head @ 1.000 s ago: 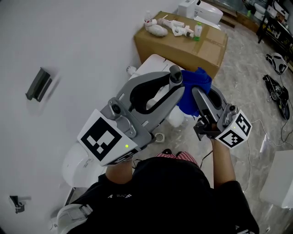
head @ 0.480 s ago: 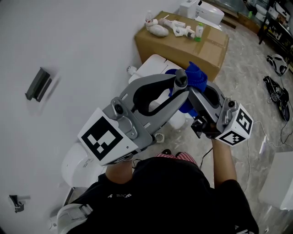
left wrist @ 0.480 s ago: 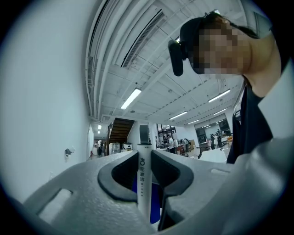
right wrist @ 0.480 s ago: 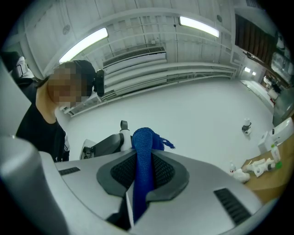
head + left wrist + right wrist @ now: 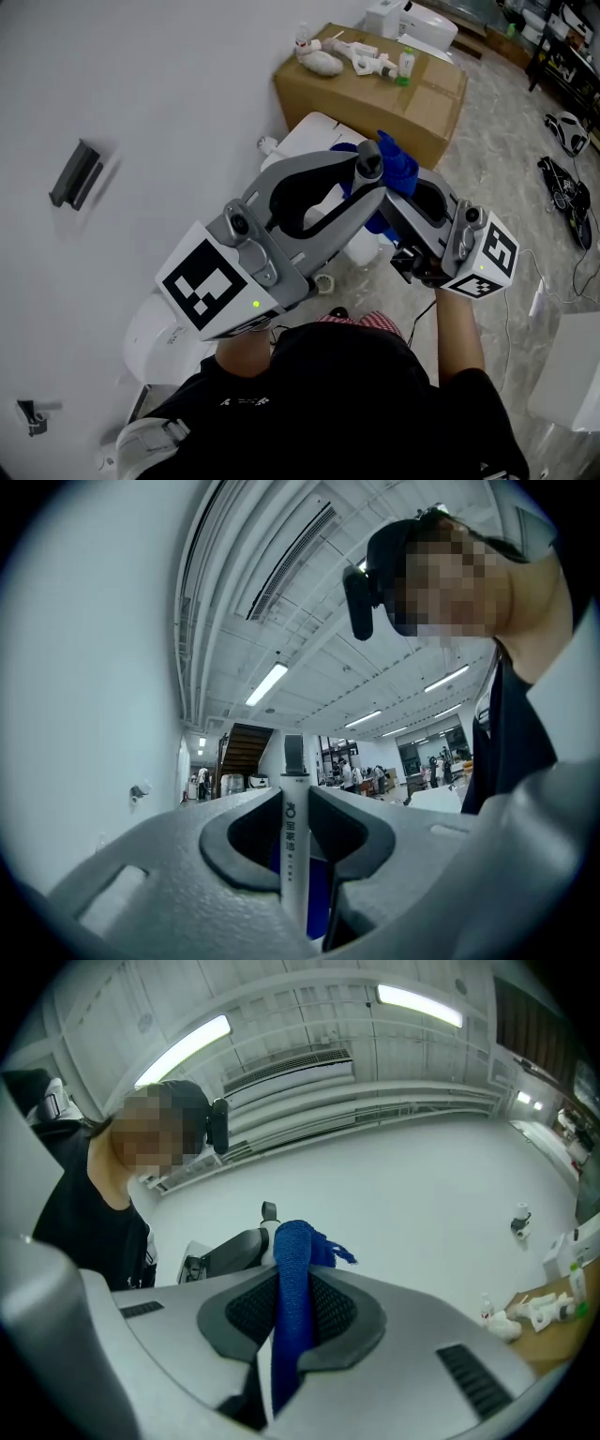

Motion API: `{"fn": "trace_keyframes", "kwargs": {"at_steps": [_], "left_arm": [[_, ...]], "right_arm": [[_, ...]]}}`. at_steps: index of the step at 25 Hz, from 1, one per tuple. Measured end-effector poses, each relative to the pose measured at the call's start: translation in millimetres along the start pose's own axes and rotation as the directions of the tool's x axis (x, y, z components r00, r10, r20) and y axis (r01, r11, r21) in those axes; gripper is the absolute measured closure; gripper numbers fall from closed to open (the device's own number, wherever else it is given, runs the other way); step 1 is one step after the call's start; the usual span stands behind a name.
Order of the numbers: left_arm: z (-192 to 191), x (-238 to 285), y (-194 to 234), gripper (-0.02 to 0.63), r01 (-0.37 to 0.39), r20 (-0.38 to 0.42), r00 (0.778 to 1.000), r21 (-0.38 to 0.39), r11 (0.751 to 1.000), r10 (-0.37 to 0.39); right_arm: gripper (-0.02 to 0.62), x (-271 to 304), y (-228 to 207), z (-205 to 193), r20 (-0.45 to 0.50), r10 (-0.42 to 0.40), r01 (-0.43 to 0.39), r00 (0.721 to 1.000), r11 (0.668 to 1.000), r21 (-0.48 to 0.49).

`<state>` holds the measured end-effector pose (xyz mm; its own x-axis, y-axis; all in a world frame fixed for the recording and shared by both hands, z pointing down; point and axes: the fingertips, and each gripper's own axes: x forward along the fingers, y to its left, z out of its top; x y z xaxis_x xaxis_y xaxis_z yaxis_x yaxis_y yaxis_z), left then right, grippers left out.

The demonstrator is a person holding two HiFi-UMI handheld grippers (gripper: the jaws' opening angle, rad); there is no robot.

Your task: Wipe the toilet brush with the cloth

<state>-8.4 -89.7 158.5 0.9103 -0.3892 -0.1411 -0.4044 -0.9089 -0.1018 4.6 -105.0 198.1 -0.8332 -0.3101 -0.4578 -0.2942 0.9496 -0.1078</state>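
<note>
Since the left gripper (image 5: 296, 803) clamps only the thin white toilet brush handle (image 5: 294, 855) and the right gripper (image 5: 292, 1321) pinches just a narrow fold of blue cloth (image 5: 293, 1251), a hard rub could twist the handle askew or drag the cloth free. Both grippers are held out ahead of the person's chest, tilted slightly upward. Their tips converge, with the cloth bunched against the handle's top.

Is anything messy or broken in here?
Nothing looks spilled or broken. The only untidy spot is the brown cardboard box by the wall, where small white things lie jumbled on top, some on their sides.
</note>
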Motion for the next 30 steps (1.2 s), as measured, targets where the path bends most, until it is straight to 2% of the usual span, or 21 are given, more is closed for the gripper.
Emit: {"fn": "trace_keyframes", "kwargs": {"at_steps": [11,17,30], "left_arm": [[5,19,-4,0.512,-0.02,-0.005,1.0,-0.003,1.0,0.02],[9,22,-4,0.513,-0.027,0.021,0.999,-0.041,0.999,0.028],[12,46,-32,0.512,-0.056,-0.008,0.998,-0.003,0.998,0.056]], "right_arm": [[0.534,-12,-6,11,0.019,0.044,-0.045,0.999,0.997,0.066],[0.534,-16,-6,12,-0.003,0.07,-0.069,0.998,0.994,0.088],[0.534,-52,-4,11,-0.008,0.084,-0.081,0.996,0.982,0.171]]}}
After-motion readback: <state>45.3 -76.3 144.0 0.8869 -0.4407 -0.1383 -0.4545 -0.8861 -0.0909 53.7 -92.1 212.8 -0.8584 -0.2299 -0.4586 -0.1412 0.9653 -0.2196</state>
